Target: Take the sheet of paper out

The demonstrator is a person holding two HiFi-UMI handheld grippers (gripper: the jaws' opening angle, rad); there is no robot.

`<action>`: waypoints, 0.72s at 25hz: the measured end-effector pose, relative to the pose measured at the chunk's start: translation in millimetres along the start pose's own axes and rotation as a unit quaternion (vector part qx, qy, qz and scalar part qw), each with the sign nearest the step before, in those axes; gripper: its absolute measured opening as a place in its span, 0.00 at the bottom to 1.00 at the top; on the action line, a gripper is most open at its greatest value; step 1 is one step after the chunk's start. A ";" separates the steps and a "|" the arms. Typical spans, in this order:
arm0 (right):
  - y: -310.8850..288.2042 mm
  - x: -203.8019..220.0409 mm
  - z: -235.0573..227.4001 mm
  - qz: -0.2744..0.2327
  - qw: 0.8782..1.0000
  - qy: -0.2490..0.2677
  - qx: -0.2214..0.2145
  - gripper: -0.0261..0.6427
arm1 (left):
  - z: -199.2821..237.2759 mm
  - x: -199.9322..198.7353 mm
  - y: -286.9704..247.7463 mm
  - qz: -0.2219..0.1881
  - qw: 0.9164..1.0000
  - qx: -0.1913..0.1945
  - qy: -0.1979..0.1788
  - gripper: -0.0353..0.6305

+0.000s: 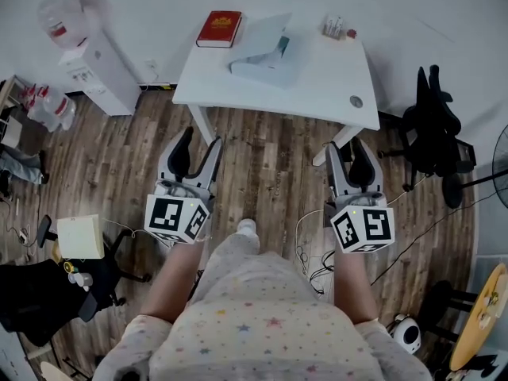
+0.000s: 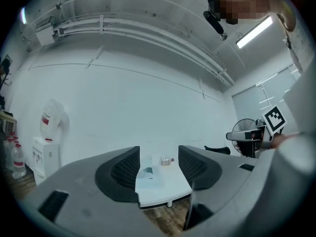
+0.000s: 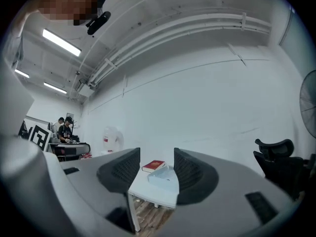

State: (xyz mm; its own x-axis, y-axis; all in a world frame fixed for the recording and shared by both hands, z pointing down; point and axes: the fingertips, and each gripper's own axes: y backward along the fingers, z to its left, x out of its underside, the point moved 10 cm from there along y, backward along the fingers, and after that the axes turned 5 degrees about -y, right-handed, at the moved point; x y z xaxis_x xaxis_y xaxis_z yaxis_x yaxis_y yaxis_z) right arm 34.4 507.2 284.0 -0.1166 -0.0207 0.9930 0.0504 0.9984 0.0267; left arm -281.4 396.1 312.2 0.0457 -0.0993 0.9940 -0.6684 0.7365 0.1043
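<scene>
A white table (image 1: pixel 317 94) stands ahead on the wooden floor. On it lies a pale blue folder (image 1: pixel 266 58) with paper in it, its far flap raised; a separate sheet cannot be made out. The folder also shows between the jaws as folder (image 2: pixel 148 177) and folder (image 3: pixel 163 177). My left gripper (image 1: pixel 200 140) and right gripper (image 1: pixel 344 145) hang over the floor short of the table's front edge. Both are open and hold nothing, as the left gripper (image 2: pixel 159 169) and right gripper (image 3: pixel 157 172) show in their own views.
A red book (image 1: pixel 219 28) lies at the table's far left, small bottles (image 1: pixel 335 28) at its far right. A water dispenser (image 1: pixel 91 62) stands left of the table, a black office chair (image 1: pixel 432 125) to its right. Cables (image 1: pixel 305 248) trail on the floor. People (image 3: pixel 64 130) work far left.
</scene>
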 end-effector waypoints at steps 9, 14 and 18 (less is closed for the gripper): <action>-79.8 2.8 -2.3 -0.005 1.000 0.000 0.012 0.36 | 57.3 7.6 -64.0 -0.001 1.000 0.015 -0.004 0.39; -100.5 6.6 -4.3 0.012 1.000 -0.006 0.018 0.36 | 71.0 15.8 -82.5 0.010 1.000 0.017 0.004 0.39; -118.0 10.2 -12.5 0.018 1.000 -0.005 0.016 0.36 | 76.9 24.8 -97.3 0.017 1.000 0.014 0.011 0.39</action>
State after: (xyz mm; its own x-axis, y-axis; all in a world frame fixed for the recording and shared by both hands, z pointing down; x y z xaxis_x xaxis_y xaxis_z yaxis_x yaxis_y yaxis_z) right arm 39.7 388.6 292.5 -0.1250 0.0163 0.9920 0.0232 0.9996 -0.0135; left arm -272.3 270.5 324.2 0.0387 -0.0599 0.9975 -0.6897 0.7207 0.0700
